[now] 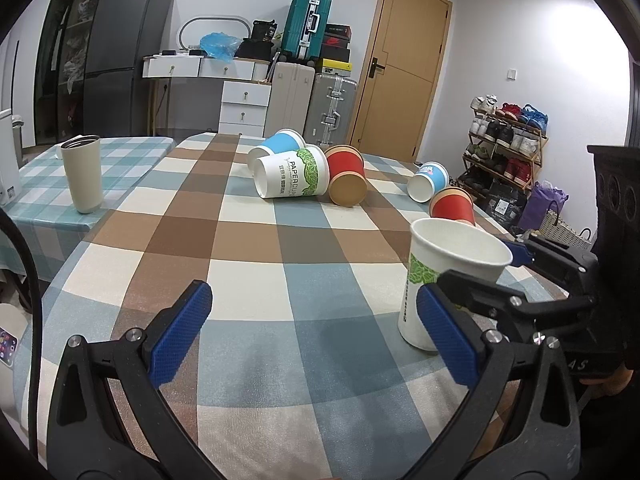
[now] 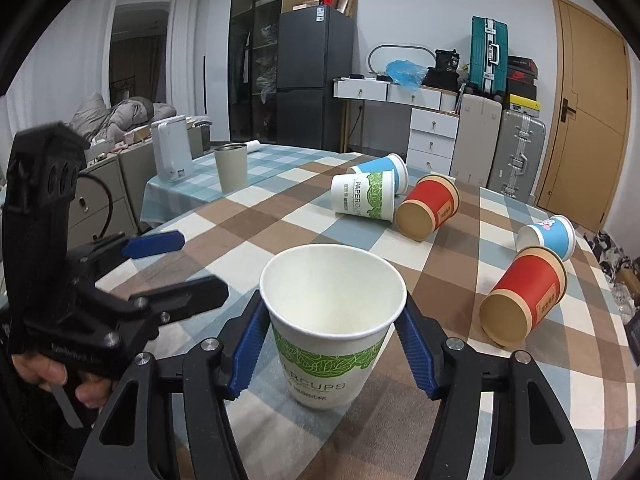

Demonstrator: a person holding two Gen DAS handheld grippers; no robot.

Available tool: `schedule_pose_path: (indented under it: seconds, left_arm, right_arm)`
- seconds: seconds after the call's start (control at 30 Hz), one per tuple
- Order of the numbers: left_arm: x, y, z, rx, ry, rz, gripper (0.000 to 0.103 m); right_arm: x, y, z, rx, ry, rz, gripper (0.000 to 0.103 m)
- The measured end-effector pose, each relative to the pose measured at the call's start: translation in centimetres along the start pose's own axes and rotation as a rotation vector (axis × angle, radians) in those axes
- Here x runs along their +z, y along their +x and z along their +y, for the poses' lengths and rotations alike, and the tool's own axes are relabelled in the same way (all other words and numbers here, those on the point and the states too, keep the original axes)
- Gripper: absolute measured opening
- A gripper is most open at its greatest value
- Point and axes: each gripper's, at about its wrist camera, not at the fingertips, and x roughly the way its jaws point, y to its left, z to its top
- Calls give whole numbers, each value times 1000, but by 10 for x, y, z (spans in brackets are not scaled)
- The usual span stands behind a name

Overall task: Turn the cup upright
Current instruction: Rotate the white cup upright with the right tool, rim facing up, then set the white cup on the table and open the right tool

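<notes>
Beyond the checked tablecloth (image 1: 256,240): a steel-rimmed beige tumbler (image 1: 82,174) upright on the neighbouring teal-checked table (image 1: 128,152), dark fridge (image 1: 120,56), white drawers (image 1: 244,108), stacked suitcases (image 1: 308,92), wooden door (image 1: 404,68), shoe rack (image 1: 504,148).

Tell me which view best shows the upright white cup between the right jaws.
The right wrist view: the upright white cup fills the centre between the right gripper, its open mouth and both pads visible. The left wrist view shows it side-on at right, partly hidden by a blue pad.
</notes>
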Motion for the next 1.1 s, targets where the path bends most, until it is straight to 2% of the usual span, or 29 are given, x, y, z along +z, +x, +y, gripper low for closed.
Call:
schedule_pose_path:
  seconds: [0.27,0.4,0.47,0.53,0.57,0.8,1.1]
  left_arm:
    - [-1,0,0,0,-1,-2,102]
    - [-1,0,0,-1,-2,-3,102]
    - [-1,0,0,1,-3,-8,102]
    - [0,0,-2,3,-2,-13,102]
    - [0,-1,-3,4,1,-16,102]
    - [0,-6,-9,-4,8,-41,102]
    - [-1,-15,-15,-23,30,-91,102]
  right_arm:
    - [-9,-6,0,12,-4,-11,66]
    - [-11,-8,-4,45,21,-18,68]
    - [-12,-10,-9,59,45,-23,72]
    - [-13,-13,-14,72,67,-33,88]
    - [-14,-15,-16,77,80,-40,91]
    - [-22,-34,-33,116,124,-114,102]
    - [-31,-51,-41,145,132,-211,103]
